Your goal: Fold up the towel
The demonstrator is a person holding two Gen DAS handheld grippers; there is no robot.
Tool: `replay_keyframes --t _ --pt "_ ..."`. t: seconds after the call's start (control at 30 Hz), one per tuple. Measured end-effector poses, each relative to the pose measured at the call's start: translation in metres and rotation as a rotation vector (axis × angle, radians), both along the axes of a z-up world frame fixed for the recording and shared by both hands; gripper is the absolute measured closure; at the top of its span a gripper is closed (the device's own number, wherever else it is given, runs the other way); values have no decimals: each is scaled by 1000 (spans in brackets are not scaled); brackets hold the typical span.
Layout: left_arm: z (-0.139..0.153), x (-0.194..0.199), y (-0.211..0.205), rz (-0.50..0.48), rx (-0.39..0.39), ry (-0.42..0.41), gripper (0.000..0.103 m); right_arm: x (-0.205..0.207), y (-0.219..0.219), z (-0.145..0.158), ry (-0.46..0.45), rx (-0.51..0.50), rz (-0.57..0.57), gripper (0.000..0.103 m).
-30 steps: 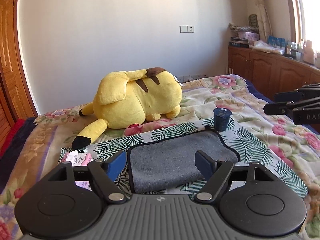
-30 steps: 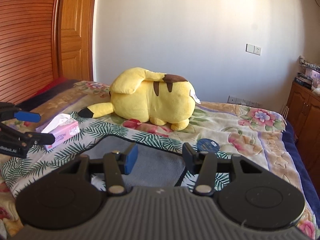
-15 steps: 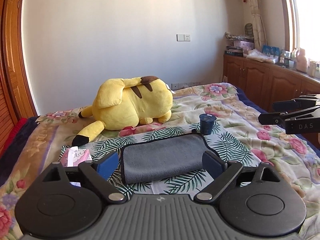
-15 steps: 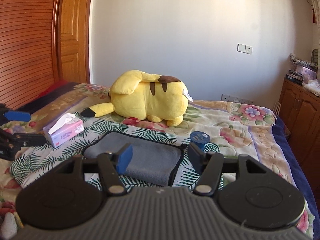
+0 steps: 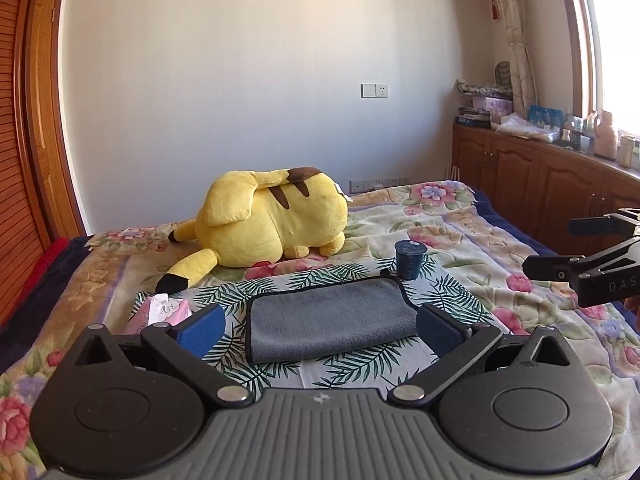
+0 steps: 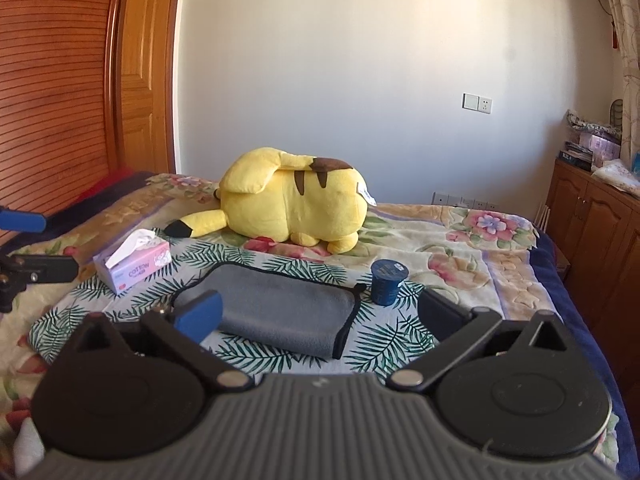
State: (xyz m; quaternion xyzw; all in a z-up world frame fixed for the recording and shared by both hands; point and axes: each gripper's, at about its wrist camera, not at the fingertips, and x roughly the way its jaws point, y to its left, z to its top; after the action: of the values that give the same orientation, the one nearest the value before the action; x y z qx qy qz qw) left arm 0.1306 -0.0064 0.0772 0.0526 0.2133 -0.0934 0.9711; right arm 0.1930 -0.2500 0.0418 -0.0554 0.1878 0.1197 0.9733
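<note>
A grey towel (image 5: 328, 316) with dark edging lies folded flat on a palm-leaf cloth (image 5: 352, 364) on the bed. It also shows in the right wrist view (image 6: 280, 312). My left gripper (image 5: 318, 326) is open and empty, held back from and above the towel's near edge. My right gripper (image 6: 318, 314) is open and empty, also held back from the towel. The right gripper shows at the right edge of the left wrist view (image 5: 560, 248), the left gripper at the left edge of the right wrist view (image 6: 36, 244).
A yellow plush toy (image 5: 272, 220) lies behind the towel. A dark blue cup (image 5: 409, 259) stands at the towel's far right corner. A pink tissue box (image 6: 134, 262) sits left of the towel. Wooden cabinets (image 5: 552, 188) line the right wall.
Both grippers have pulled back and up from the towel, and their jaws have opened wider. The towel stays folded on the cloth.
</note>
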Motion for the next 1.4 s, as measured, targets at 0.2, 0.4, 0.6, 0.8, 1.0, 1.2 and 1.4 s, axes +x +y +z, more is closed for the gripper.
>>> replay_keyframes --t 0.2,0.4,0.6,0.8,1.0,1.2,1.4 --pt "-1 -17 -2 3 1 -11 16 -14 5 -2 0 -2 -1 0" --pt "-4 -31 0 21 -1 -2 16 -32 14 -5 -8 7 2 0" --pt "-12 -45 0 74 43 -14 16 -47 19 -10 -15 7 2 0" --pt "-24 -57 2 69 36 2 16 -61 23 -20 -7 12 -2 0" --pt "-35 -67 1 71 23 10 16 -74 24 -31 -3 18 -3 0" --pt "-43 -77 -2 70 18 7 16 -85 26 -41 4 23 -7 0" --pt "-54 -87 -4 79 18 8 16 -91 27 -50 11 41 -18 0"
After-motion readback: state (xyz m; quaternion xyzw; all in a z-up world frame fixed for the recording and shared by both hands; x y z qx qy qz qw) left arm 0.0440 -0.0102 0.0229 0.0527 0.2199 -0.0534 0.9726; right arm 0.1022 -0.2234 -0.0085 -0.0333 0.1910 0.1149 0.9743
